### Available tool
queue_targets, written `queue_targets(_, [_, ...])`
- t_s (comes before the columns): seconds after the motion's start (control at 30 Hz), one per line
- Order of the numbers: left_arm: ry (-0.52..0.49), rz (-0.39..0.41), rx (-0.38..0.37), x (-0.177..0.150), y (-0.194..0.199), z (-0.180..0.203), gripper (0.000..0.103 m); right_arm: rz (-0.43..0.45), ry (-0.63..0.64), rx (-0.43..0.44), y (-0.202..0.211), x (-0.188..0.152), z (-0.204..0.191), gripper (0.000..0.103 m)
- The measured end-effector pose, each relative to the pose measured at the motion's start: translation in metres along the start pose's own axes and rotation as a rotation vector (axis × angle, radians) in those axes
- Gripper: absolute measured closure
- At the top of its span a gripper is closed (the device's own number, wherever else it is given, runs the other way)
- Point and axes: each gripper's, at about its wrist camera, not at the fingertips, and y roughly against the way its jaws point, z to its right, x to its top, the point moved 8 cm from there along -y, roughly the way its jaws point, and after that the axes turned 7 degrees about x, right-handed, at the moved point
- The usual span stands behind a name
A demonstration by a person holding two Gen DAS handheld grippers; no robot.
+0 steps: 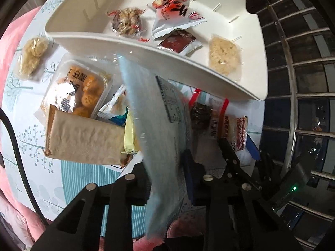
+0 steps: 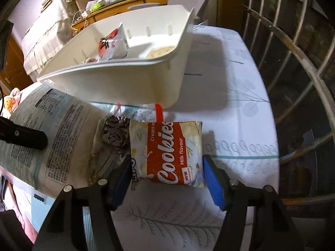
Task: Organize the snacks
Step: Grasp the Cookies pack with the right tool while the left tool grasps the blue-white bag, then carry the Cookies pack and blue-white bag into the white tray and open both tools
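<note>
My left gripper (image 1: 167, 163) is clamped tight on the pale blue bag (image 1: 155, 125); the bag stands on edge between the pads, its printed label side facing right in the left wrist view. In the right wrist view the same bag (image 2: 52, 129) fills the lower left, and one black left finger (image 2: 23, 138) lies across it.

My right gripper (image 2: 167, 177) stands about half open around the cookie pack (image 2: 167, 152). The blue pads (image 2: 213, 182) sit just beside the pack's two sides; I cannot tell whether they press on it. The pack lies flat on the tablecloth (image 2: 230, 108), near the white bin (image 2: 129, 79).

A dark foil snack (image 2: 115, 131) touches the cookie pack's left edge.

The bin (image 1: 146, 48) holds a red-and-white packet (image 1: 173, 8), a clear-wrapped nut cluster (image 1: 127, 21), a dark red sachet (image 1: 178, 41) and a pale crispy square (image 1: 224, 56).

Loose on the cloth left of the blue bag: a tan wrapper (image 1: 83, 138), a tray of orange biscuits (image 1: 79, 92), a pale puffed snack (image 1: 31, 56).
</note>
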Motion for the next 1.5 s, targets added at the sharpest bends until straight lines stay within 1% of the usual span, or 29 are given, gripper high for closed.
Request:
queue_targets(0.1, [-0.026,0.020,-0.002,0.001,0.014,0.004,0.083,0.022,-0.017,-0.011,0.011,0.001,0.003,0.038])
queue_targets(0.2, [-0.041,0.020,0.001,0.002,0.029,-0.001,0.083,0.039,-0.026,-0.024,0.022,0.003,0.004,0.038])
queue_targets(0.3, [-0.060,0.015,0.008,-0.001,0.044,-0.001,0.083,0.060,-0.047,-0.017,0.034,0.008,0.004,0.038])
queue_targets(0.4, [-0.101,0.010,0.010,-0.005,0.061,-0.004,0.083,0.102,-0.052,-0.014,0.048,0.017,0.004,0.038])
queue_targets(0.5, [-0.142,0.024,0.013,-0.005,0.080,-0.006,0.084,0.140,-0.042,-0.020,0.063,0.028,0.004,0.038])
queue_targets(0.6, [-0.166,0.050,0.009,-0.003,0.102,-0.004,0.084,0.178,-0.034,-0.024,0.075,0.040,0.003,0.038])
queue_targets(0.77, [-0.189,0.123,-0.011,0.007,0.141,-0.001,0.084,0.232,-0.009,-0.013,0.091,0.063,-0.006,0.038])
queue_targets(0.8, [-0.184,0.140,0.003,0.010,0.146,-0.001,0.084,0.241,-0.003,-0.010,0.093,0.068,-0.008,0.038])
queue_targets(0.87, [-0.192,0.175,0.006,0.018,0.159,0.000,0.084,0.258,0.015,-0.008,0.095,0.076,-0.013,0.038])
queue_targets(1.07, [-0.179,0.255,-0.013,0.046,0.183,-0.004,0.084,0.297,0.060,0.004,0.099,0.102,-0.026,0.038])
queue_targets(1.23, [-0.150,0.322,-0.051,0.074,0.185,-0.006,0.084,0.312,0.083,0.008,0.095,0.118,-0.034,0.038])
queue_targets(1.3, [-0.147,0.360,-0.061,0.088,0.183,-0.008,0.084,0.320,0.093,0.013,0.090,0.126,-0.036,0.038])
queue_targets(1.37, [-0.129,0.373,-0.071,0.100,0.178,-0.010,0.084,0.321,0.097,0.015,0.085,0.131,-0.036,0.038])
queue_targets(1.5, [-0.108,0.374,-0.120,0.122,0.158,-0.013,0.083,0.298,0.117,0.005,0.071,0.138,-0.039,0.038])
